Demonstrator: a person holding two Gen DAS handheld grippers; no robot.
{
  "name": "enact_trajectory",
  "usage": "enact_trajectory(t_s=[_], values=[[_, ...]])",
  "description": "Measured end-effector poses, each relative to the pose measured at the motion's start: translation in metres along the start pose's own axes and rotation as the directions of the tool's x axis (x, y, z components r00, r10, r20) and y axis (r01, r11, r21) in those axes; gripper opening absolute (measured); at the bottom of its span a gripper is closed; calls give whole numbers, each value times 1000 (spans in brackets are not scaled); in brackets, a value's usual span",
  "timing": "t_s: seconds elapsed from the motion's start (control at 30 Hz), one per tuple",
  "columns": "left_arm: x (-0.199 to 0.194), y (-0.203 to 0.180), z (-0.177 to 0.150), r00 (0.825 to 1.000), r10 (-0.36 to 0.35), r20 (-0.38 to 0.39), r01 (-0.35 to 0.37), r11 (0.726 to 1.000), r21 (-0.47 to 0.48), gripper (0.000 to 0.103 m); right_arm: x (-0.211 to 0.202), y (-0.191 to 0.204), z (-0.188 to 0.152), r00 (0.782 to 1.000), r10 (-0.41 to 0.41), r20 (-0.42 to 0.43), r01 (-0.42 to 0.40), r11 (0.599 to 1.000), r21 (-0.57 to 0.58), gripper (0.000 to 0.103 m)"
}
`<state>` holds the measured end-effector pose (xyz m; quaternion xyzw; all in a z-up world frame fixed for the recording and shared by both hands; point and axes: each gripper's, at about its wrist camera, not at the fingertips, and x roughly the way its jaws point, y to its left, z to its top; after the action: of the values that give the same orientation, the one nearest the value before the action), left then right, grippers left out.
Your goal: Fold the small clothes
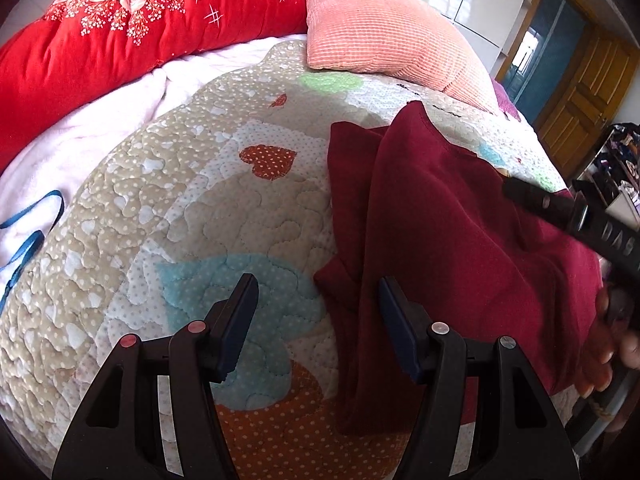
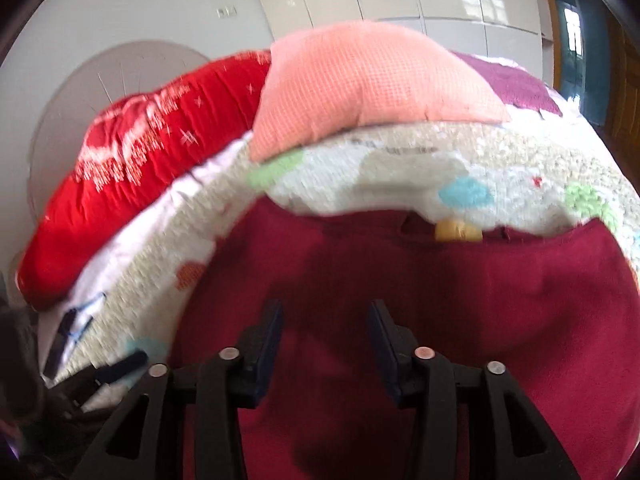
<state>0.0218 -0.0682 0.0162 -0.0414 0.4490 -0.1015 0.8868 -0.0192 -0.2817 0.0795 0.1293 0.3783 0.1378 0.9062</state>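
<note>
Both jaws stand apart. Left hand-held gripper (image 1: 318, 320): pinch the maroon garment (image 1: 440, 240) edge at lower centre; right hand-held gripper (image 2: 326, 340) above the cloth: press flat.

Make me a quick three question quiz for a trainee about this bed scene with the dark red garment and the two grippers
1. True or false: the left gripper is clamped on the dark red garment.
2. What lies on the far part of the quilt, next to the red blanket? A) peach pillow B) laundry basket C) folded towel
3. Fill in: the right gripper hovers open above the ____.

Key:
1. False; its jaws are open and empty.
2. A, the peach pillow.
3. Garment.
</note>
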Motion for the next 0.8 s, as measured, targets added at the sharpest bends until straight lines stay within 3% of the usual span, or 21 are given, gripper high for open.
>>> enact_trajectory(t_s=[0.3, 0.37, 0.57, 0.6, 0.67, 0.7, 0.8], values=[[2, 3, 2, 1000, -16, -7, 16, 1000, -1, 65, 55, 33, 32, 992, 72, -101, -69, 997, 34, 50], [2, 5, 2, 1000, -3, -6, 3, 1000, -5, 72, 66, 40, 34, 990, 71, -119, -68, 997, 29, 50], [4, 9, 3, 1000, -23, -15, 23, 1000, -18, 72, 99, 49, 40, 985, 24, -172, -27, 1000, -15, 50], [4, 9, 3, 1000, -22, -14, 22, 1000, -17, 72, 101, 47, 39, 984, 17, -175, -21, 1000, -23, 47], [4, 9, 3, 1000, -23, -14, 23, 1000, -16, 72, 99, 47, 40, 987, -1, -160, -7, 999, -50, 26], [4, 9, 3, 1000, -24, -14, 24, 1000, -18, 72, 95, 50, 40, 988, 16, -152, -26, 998, -61, 7], [4, 10, 3, 999, -33, -18, 33, 999, -28, 72, 84, 61, 45, 993, 23, -112, -35, 994, -107, 7]])
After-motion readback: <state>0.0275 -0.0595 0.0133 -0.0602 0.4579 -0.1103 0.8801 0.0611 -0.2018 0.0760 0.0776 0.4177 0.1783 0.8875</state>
